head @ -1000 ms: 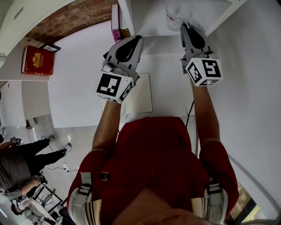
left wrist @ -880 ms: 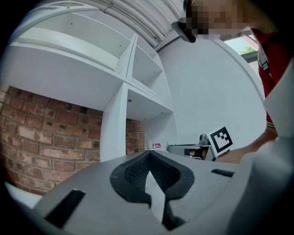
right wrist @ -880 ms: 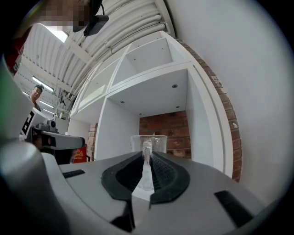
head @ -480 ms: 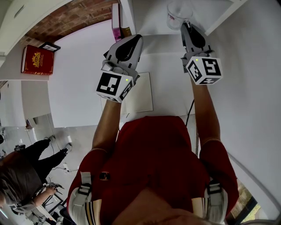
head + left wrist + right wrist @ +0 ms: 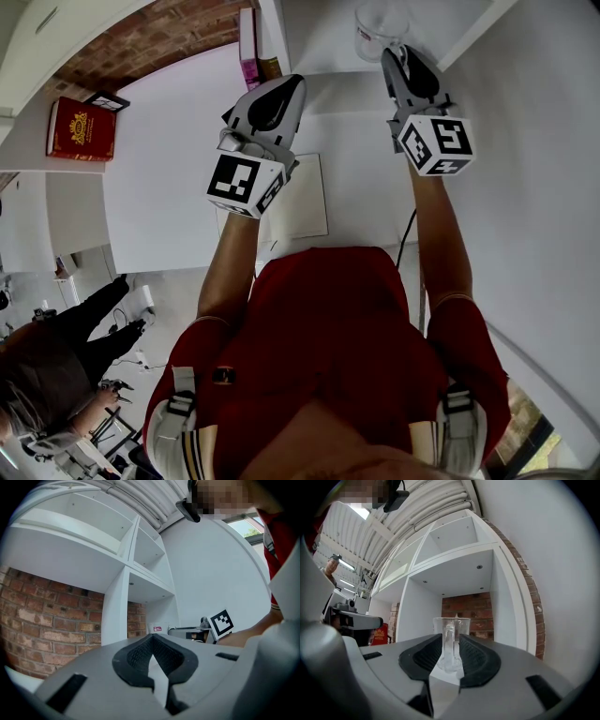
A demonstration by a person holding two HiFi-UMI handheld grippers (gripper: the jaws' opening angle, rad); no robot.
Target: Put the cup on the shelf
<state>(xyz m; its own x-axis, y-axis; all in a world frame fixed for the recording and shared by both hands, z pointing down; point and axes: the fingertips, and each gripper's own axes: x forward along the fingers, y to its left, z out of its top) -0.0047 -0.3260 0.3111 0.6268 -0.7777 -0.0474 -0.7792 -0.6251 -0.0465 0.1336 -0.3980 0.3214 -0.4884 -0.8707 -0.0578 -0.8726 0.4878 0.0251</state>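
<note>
- since a second ago only the right claw (image 5: 401,58) changes: its 2 jaws have just been opening, and the handle of the cup (image 5: 451,641) now stands loose between them. cup and hands keep their places.
- where is the cup?
- upright on the shelf (image 5: 319,42), in the right-hand compartment, straight ahead of that claw. its long axis is vertical, mouth up, handle pointing back at the claw.
- so the way out is straight back?
- i judge so. the left claw (image 5: 151,641) hangs closed and empty, off to the left.
</note>
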